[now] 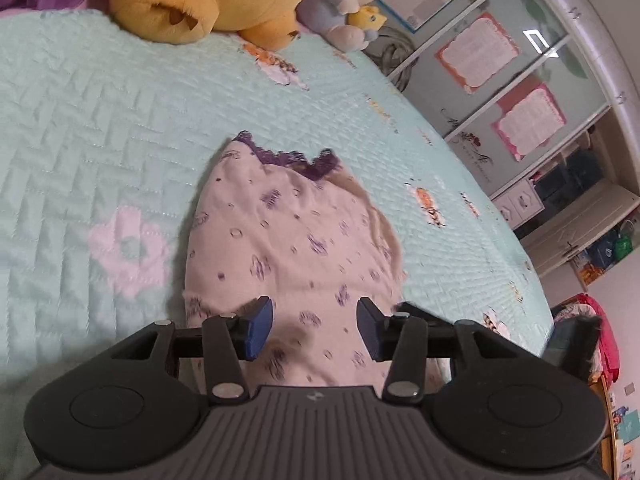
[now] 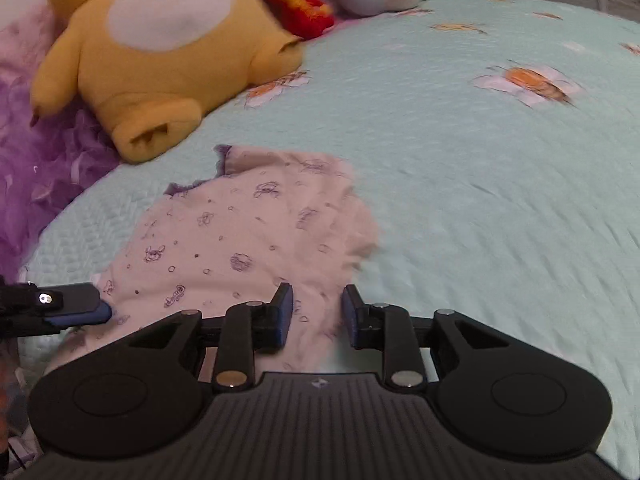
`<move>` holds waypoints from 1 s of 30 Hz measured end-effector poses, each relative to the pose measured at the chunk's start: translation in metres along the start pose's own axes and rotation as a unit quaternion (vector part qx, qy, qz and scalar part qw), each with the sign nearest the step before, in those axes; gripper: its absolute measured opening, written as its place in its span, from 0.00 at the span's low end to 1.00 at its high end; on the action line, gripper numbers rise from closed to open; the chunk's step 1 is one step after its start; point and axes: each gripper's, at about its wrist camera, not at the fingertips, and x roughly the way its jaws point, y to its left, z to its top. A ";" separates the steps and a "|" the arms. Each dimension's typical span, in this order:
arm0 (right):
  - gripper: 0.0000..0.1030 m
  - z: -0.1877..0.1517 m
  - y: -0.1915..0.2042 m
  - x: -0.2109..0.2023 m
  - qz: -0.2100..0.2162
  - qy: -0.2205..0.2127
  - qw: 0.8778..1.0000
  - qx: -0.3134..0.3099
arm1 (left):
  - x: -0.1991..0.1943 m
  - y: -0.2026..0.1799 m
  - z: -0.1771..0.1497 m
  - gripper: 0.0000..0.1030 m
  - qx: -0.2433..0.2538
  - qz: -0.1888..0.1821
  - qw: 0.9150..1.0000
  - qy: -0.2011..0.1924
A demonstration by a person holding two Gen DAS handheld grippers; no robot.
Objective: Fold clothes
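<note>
A pale pink garment (image 1: pixel 292 240) with small purple prints and a purple lace edge lies flat on the mint quilted bedspread (image 1: pixel 100 120). My left gripper (image 1: pixel 314 326) hovers open over its near end, blue pads apart, nothing between them. In the right wrist view the same garment (image 2: pixel 240 240) spreads ahead, and my right gripper (image 2: pixel 318 316) stands open above its near right edge. The left gripper's blue-tipped finger (image 2: pixel 80 312) shows at the garment's left side.
A big yellow plush toy (image 2: pixel 160 48), a red plush (image 2: pixel 304 4) and a pale blue plush (image 1: pixel 348 0) sit at the bed's far end. Purple fluffy fabric (image 2: pixel 40 152) lies at the left. Wardrobe doors with posters (image 1: pixel 500 72) stand beyond the bed's right edge.
</note>
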 end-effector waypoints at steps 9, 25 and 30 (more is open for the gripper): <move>0.23 -0.052 0.026 -0.054 0.044 -0.005 0.998 -0.036 | -0.010 0.004 -0.027 0.51 -0.002 0.007 1.000 0.006; 0.29 0.096 0.034 0.087 0.172 0.027 0.970 0.168 | 0.062 0.035 0.075 0.53 -0.074 0.003 0.997 -0.027; 0.18 0.090 -0.044 0.132 0.098 -0.010 0.941 0.323 | 0.066 0.071 0.086 0.34 -0.131 -0.013 0.991 -0.037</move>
